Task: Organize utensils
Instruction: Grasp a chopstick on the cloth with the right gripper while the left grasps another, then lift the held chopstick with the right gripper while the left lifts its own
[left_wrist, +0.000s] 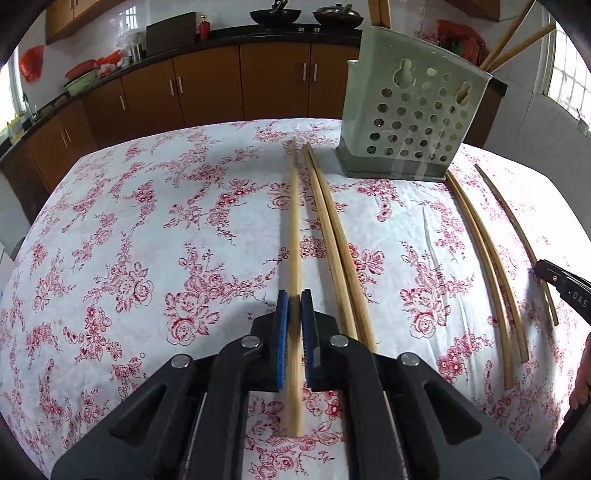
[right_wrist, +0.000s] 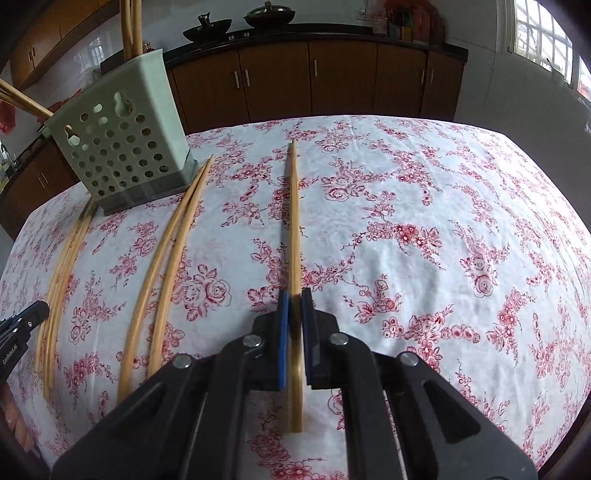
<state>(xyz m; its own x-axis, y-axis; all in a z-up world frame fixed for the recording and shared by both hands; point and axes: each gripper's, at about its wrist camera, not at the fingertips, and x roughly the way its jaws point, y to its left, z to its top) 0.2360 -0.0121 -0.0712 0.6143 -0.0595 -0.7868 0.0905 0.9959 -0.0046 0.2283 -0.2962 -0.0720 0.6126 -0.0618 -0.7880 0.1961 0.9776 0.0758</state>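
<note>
My left gripper (left_wrist: 294, 300) is shut on a wooden chopstick (left_wrist: 294, 229) that points away along the flowered tablecloth. My right gripper (right_wrist: 294, 298) is shut on another wooden chopstick (right_wrist: 294, 221), also pointing away. A pale green perforated utensil holder (left_wrist: 410, 114) stands at the far side with several chopsticks sticking out of its top; it also shows in the right wrist view (right_wrist: 122, 140). A loose pair of chopsticks (left_wrist: 338, 240) lies right of the left gripper. Another pair (right_wrist: 166, 258) lies between the two grippers.
The table (left_wrist: 147, 221) carries a white cloth with red flowers. The right gripper's tip (left_wrist: 561, 282) shows at the left view's right edge, the left gripper's tip (right_wrist: 22, 325) at the right view's left edge. Brown kitchen cabinets (left_wrist: 207, 85) stand beyond the table.
</note>
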